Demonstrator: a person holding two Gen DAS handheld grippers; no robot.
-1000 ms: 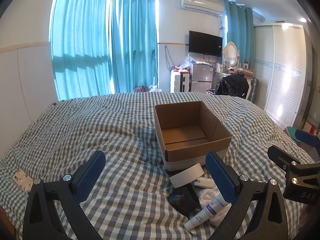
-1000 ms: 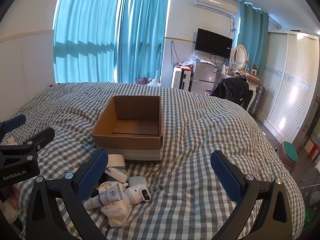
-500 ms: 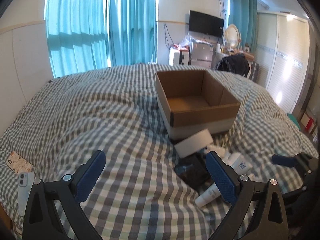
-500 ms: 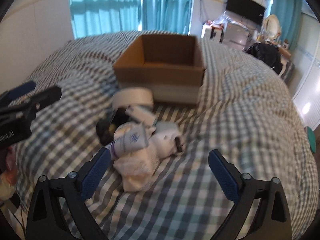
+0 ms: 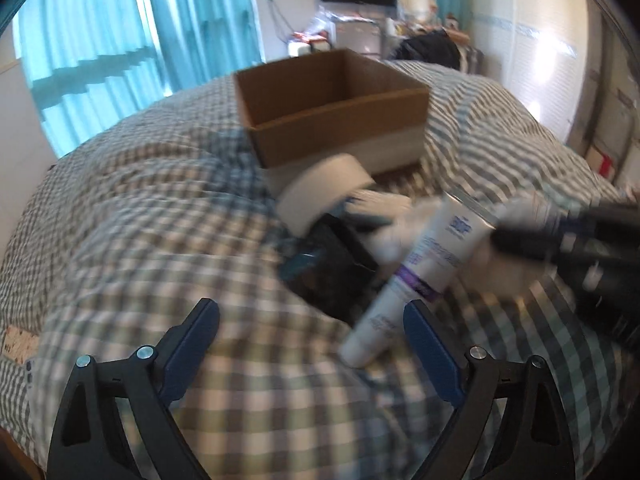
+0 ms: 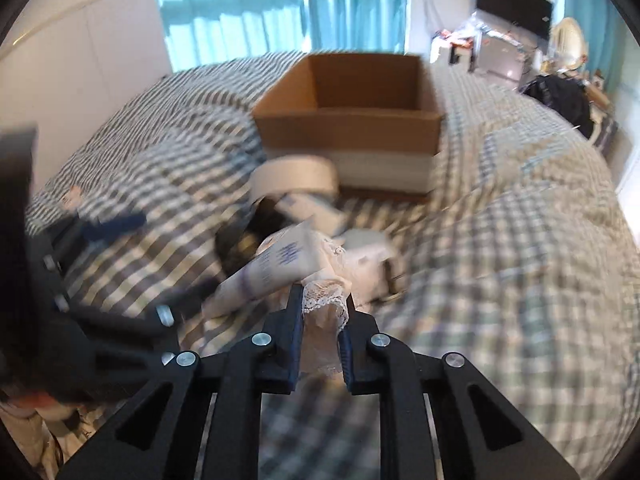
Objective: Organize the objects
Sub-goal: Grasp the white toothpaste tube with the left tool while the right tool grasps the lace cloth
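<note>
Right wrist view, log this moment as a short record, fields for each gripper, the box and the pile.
right gripper: shut on white lace cloth
left gripper: open, holding nothing
cardboard box: open-topped, on the checked bedspread; inside not visible
pile: white tube, tape roll and a dark item in front of the box
image: motion-blurred

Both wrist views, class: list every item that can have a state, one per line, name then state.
Brown cardboard box: open-topped, upright on the bed, no contents visible.
White lace-trimmed cloth: pinched between the right tool's fingers.
White squeeze tube with purple print: lying tilted on the pile, cap on.
Roll of white tape: leaning against the box.
Left tool: open, holding nothing.
Right tool: shut on the cloth.
</note>
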